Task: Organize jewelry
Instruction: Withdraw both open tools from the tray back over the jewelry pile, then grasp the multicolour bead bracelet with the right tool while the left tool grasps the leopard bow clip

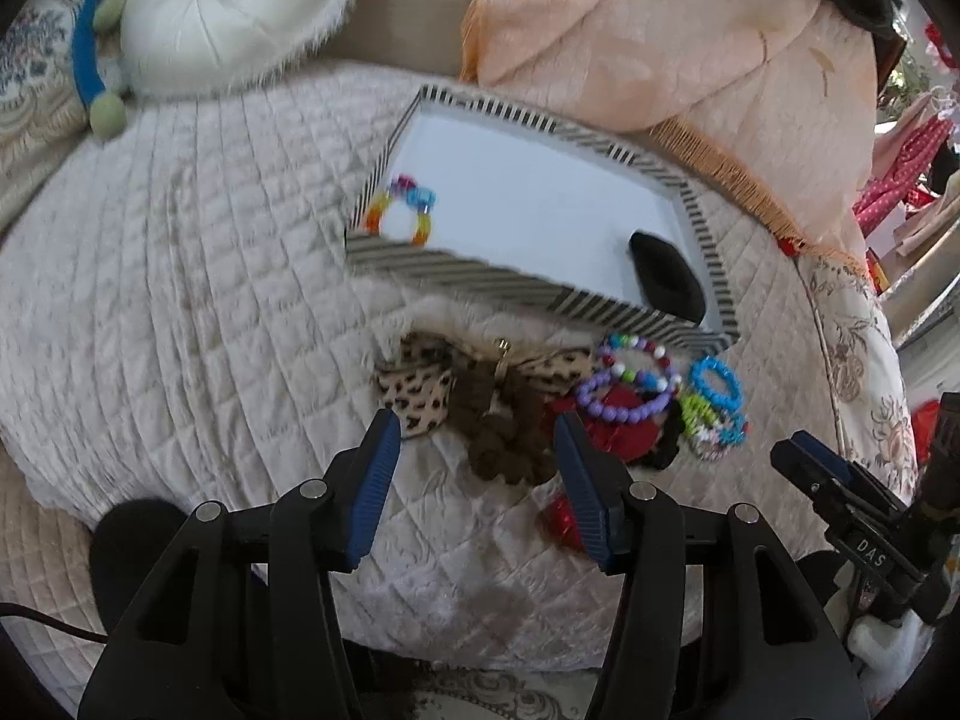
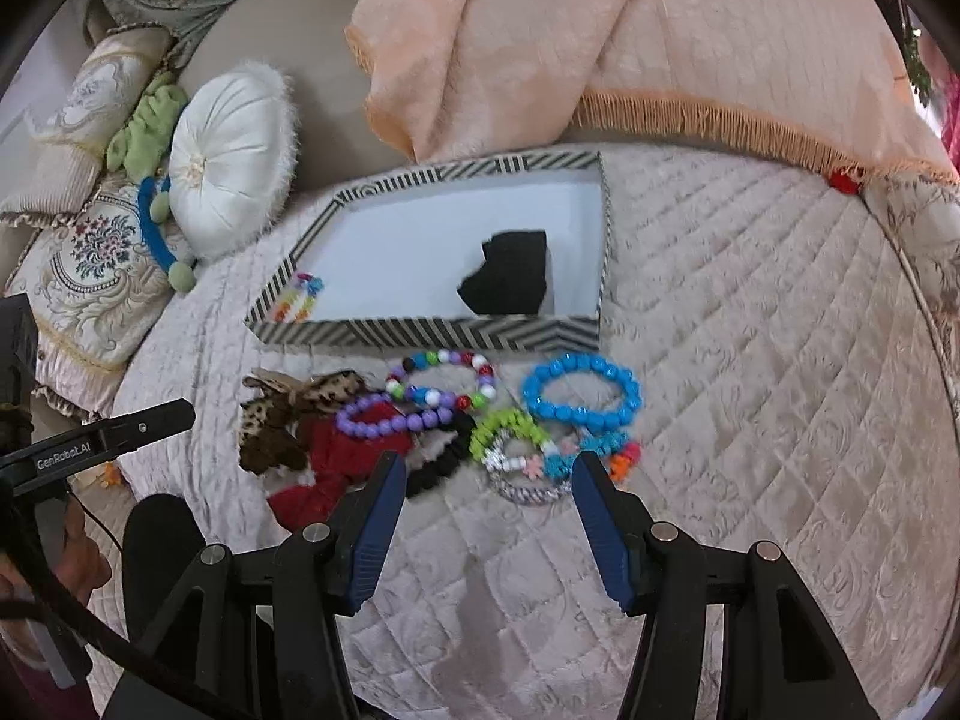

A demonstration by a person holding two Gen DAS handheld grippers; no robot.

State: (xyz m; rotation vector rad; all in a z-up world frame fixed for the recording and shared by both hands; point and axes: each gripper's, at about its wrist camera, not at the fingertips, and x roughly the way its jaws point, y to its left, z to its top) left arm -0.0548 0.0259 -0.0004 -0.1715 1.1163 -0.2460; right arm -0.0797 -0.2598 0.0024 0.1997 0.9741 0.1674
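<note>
Both grippers hang apart and empty: the left gripper over the leopard bow, the right gripper nearest the green bracelet. Pinch 1 bracelet only, then lift it clear into the striped tray.

My grippers are black with blue ribbed pads. The tray has black-and-white striped walls and a white floor, holding a rainbow bracelet and a black scrunchie. On the cream quilted cover lie a leopard-print bow, a red scrunchie, and purple, bright blue and lime-green bead bracelets.
</note>
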